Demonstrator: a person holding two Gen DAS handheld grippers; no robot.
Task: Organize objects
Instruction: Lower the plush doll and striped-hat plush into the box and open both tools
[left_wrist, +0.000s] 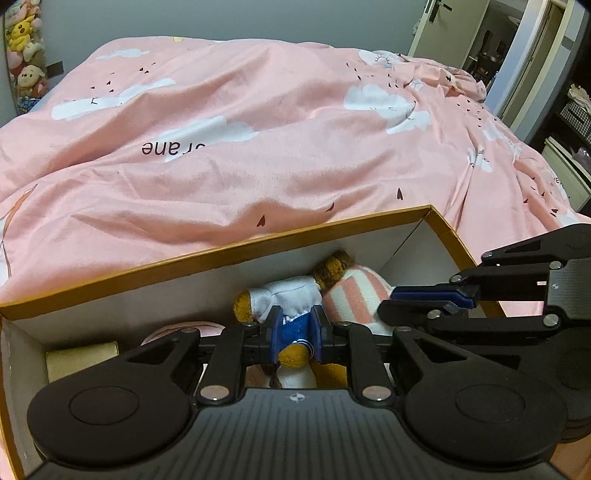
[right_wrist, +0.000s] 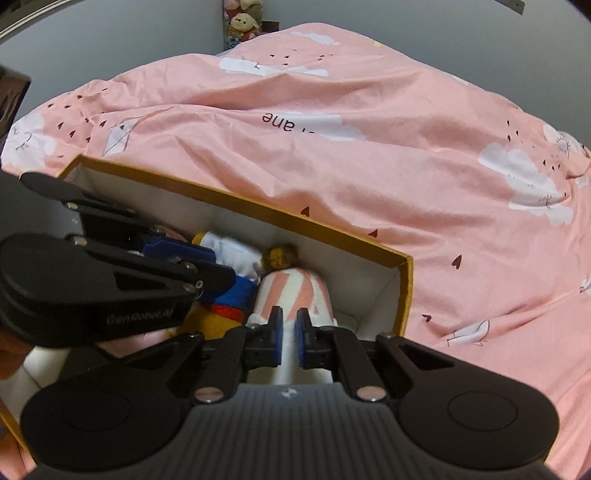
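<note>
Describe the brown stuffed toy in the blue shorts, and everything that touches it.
The brown stuffed toy is plush, with golden-brown limbs, a white cloth top and blue shorts. It lies inside the cardboard box, beside a pink-and-white striped plush that presses against it. The left hand-held gripper is shut on its blue shorts, pads on either side. Its face is hidden.

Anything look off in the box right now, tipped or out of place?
Nothing damaged or spilled. The plush bear in white top and blue shorts lies on its back in the box, head towards the far wall, beside the pink-striped plush. Left gripper grips the shorts; right gripper pinches the striped plush.
</note>
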